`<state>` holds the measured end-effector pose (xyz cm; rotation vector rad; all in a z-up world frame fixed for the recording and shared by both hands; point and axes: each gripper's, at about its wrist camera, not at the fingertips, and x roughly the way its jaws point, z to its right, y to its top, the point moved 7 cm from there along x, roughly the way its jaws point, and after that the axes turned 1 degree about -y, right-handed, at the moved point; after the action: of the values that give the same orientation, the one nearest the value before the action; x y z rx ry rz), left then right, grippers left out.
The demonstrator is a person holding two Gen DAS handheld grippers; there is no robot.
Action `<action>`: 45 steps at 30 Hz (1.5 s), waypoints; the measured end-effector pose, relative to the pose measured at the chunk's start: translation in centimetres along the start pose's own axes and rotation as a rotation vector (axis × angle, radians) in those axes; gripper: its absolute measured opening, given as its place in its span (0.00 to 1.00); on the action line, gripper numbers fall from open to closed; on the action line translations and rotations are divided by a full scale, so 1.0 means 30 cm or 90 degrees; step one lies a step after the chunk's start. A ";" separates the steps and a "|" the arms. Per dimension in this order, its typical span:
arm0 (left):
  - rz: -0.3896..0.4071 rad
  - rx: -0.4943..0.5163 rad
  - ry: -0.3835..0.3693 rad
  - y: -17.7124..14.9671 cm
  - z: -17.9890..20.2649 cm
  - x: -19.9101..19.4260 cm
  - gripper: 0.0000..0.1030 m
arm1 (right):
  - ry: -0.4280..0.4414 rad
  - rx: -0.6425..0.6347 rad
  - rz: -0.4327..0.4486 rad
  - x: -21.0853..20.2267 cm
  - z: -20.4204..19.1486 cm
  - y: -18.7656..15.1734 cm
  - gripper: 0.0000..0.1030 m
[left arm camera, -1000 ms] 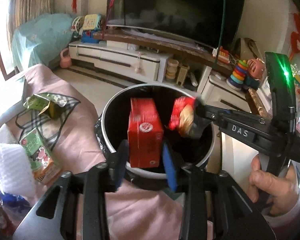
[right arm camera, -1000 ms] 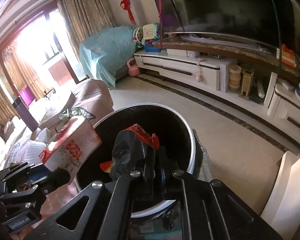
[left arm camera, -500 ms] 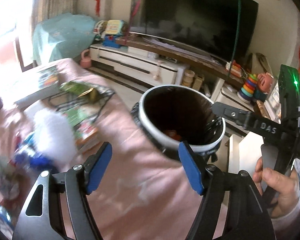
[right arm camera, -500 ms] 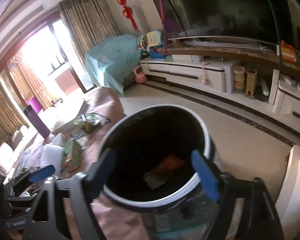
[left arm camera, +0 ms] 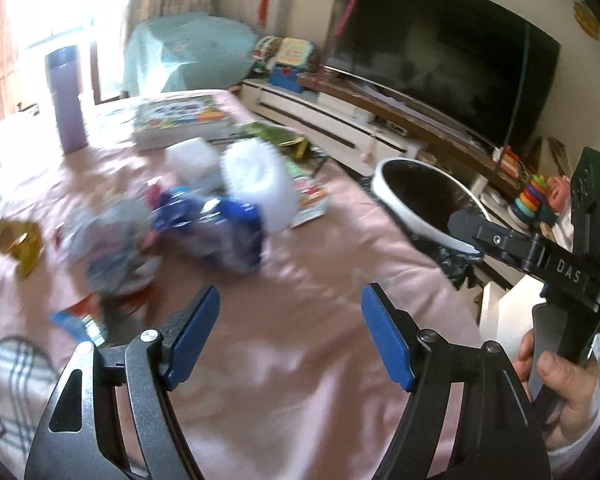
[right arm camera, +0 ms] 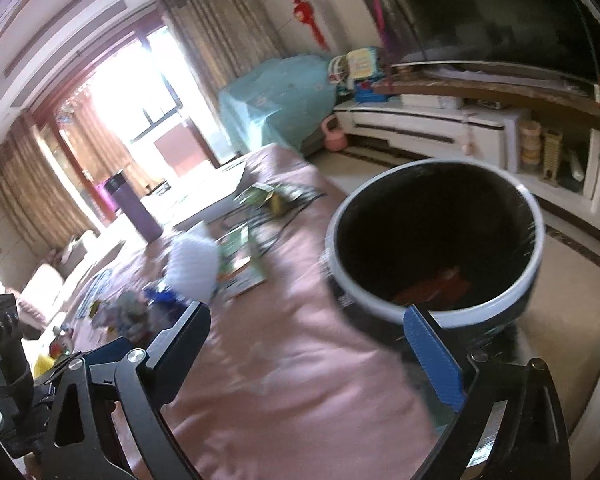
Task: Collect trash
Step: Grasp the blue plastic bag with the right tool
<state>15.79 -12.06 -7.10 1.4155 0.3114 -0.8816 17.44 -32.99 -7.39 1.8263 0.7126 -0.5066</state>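
Observation:
A black-lined trash bin with a white rim (left arm camera: 400, 213) (right arm camera: 537, 264) stands at the right edge of the pink-covered table (left arm camera: 300, 380). A red carton (right arm camera: 436, 289) lies at its bottom. Loose trash lies on the cloth: a blue wrapper (left arm camera: 220, 224), white foam (left arm camera: 256, 184), a green carton (left arm camera: 310, 196), a gold wrapper (left arm camera: 16, 240). My left gripper (left arm camera: 290, 322) hovers over bare cloth just before the pile, jaws opening, nothing between them. My right gripper (right arm camera: 304, 330) is beside the bin, jaws opening and empty.
A purple bottle (left arm camera: 66, 100) and a stack of books (left arm camera: 180, 120) stand behind the trash. Green packets (right arm camera: 260, 196) lie on a checked cloth near the far edge. A TV (left arm camera: 440, 60) on a low cabinet (right arm camera: 420, 128) lines the wall beyond the bin.
Both grippers released the red carton and the red wrapper into the bin and opened wide. Both then swung left, away from the bin and toward the trash pile.

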 end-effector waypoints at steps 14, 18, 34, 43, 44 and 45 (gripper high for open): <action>0.014 -0.083 0.057 -0.065 -0.236 -0.097 0.73 | 0.048 -0.056 -0.047 0.091 -0.228 -0.107 0.95; 0.017 -0.102 0.073 -0.072 -0.293 -0.107 0.73 | 0.062 -0.062 -0.053 0.105 -0.267 -0.124 0.95; 0.010 -0.139 0.112 -0.013 -0.432 -0.075 0.73 | 0.107 -0.100 -0.094 0.221 -0.407 -0.159 0.91; -0.011 -0.140 0.109 0.035 -0.463 0.014 0.64 | 0.125 -0.133 -0.134 0.362 -0.494 -0.157 0.78; -0.013 -0.137 0.103 0.039 -0.459 0.021 0.58 | 0.123 -0.138 -0.137 0.377 -0.501 -0.156 0.73; -0.016 -0.135 0.095 0.043 -0.457 0.026 0.45 | 0.121 -0.141 -0.141 0.390 -0.504 -0.156 0.67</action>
<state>21.39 0.36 -9.15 1.2845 0.5214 -0.7411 22.92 -14.89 -12.82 1.6094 1.0666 -0.3825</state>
